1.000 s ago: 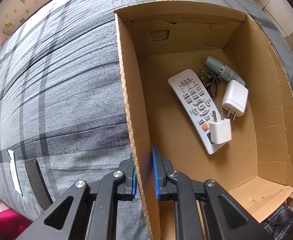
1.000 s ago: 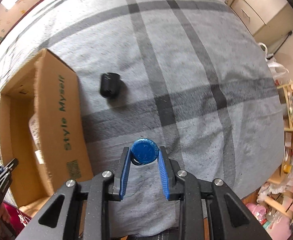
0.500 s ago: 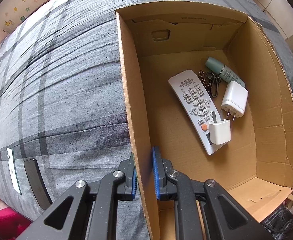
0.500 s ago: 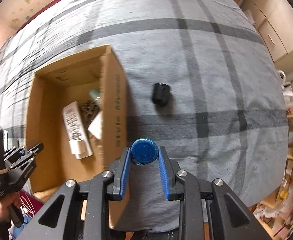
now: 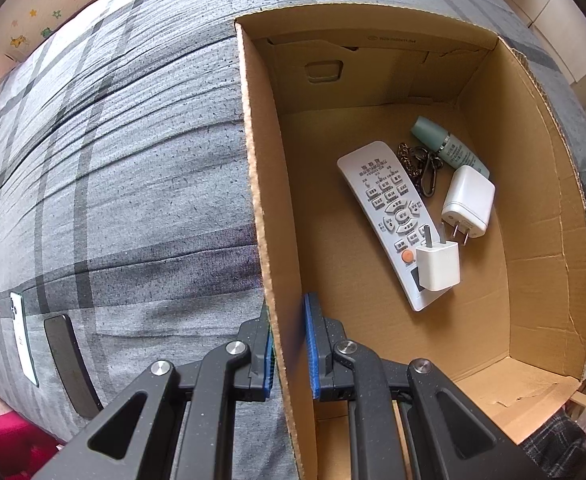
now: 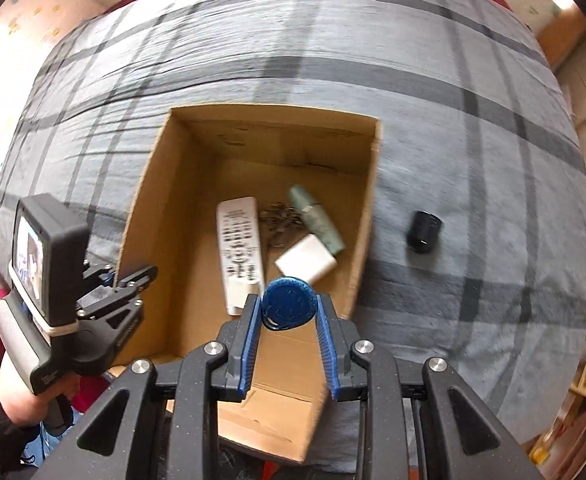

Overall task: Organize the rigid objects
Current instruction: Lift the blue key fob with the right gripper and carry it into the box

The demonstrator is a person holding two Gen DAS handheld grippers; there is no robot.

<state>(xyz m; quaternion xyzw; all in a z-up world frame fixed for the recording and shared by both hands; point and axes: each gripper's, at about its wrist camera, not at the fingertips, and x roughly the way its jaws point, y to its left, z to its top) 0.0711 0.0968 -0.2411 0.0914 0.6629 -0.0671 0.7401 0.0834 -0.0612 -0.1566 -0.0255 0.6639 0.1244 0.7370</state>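
We've got a round, glittery blue disc (image 6: 289, 303) pinched in our right gripper (image 6: 288, 312), hanging over the near end of the open cardboard box (image 6: 161, 184). Our left gripper (image 5: 289, 344) is clamped on the box's left wall. Inside, the remote (image 5: 389, 220), two white chargers (image 5: 469, 202) and a green tube (image 5: 449, 148) crowd the right; the left floor is bare. A black cap (image 6: 424, 232) lies on the bed (image 6: 473, 128).

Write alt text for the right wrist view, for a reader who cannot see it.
The right tongs grip a round blue tag above the near end of an open cardboard box on a grey plaid bedspread. Inside lie a white remote, a chain, a green tube and a white charger; the left tongs clamp the box's left wall, and a black cap lies outside.
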